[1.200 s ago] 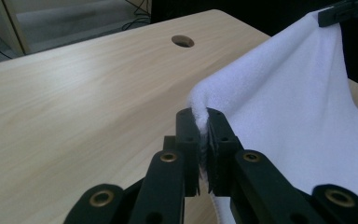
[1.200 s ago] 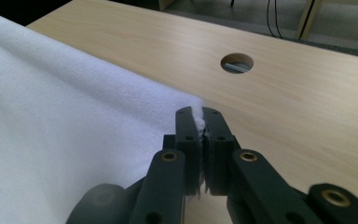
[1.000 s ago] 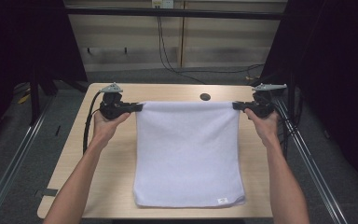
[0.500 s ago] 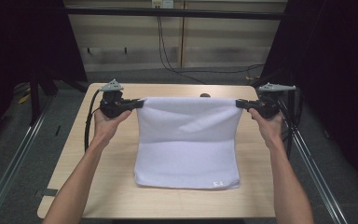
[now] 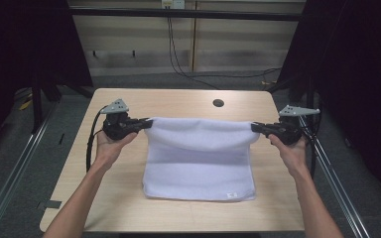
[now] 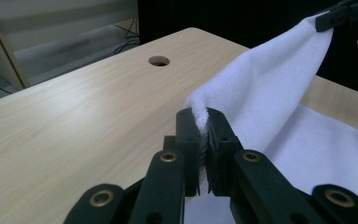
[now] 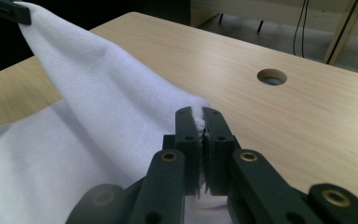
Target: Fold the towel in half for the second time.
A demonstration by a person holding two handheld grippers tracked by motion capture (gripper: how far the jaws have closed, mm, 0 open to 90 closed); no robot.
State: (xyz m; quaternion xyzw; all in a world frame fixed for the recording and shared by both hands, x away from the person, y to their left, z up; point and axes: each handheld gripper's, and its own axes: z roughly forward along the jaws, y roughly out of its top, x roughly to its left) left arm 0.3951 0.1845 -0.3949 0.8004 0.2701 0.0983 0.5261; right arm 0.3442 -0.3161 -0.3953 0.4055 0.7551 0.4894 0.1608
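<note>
A white towel (image 5: 198, 163) lies on the wooden table (image 5: 168, 101), its far edge lifted and stretched between both grippers. My left gripper (image 5: 148, 122) is shut on the far left corner; in the left gripper view the towel (image 6: 261, 88) corner is pinched between the black jaws of the left gripper (image 6: 200, 119). My right gripper (image 5: 254, 127) is shut on the far right corner, and in the right gripper view the towel (image 7: 98, 102) is clamped in the right gripper (image 7: 199, 116). The raised edge sags and hangs over the lower part. A small label (image 5: 232, 195) sits near the towel's front right corner.
A round cable hole (image 5: 218, 103) is in the table near its far edge. Bare wood lies left and right of the towel. Metal rails (image 5: 15, 168) run along both sides of the table, and cables hang by the back wall.
Both grippers have pulled the towel's far edge toward the person and lifted it, so the far part now folds over the near part. The towel's flat area looks shorter.
</note>
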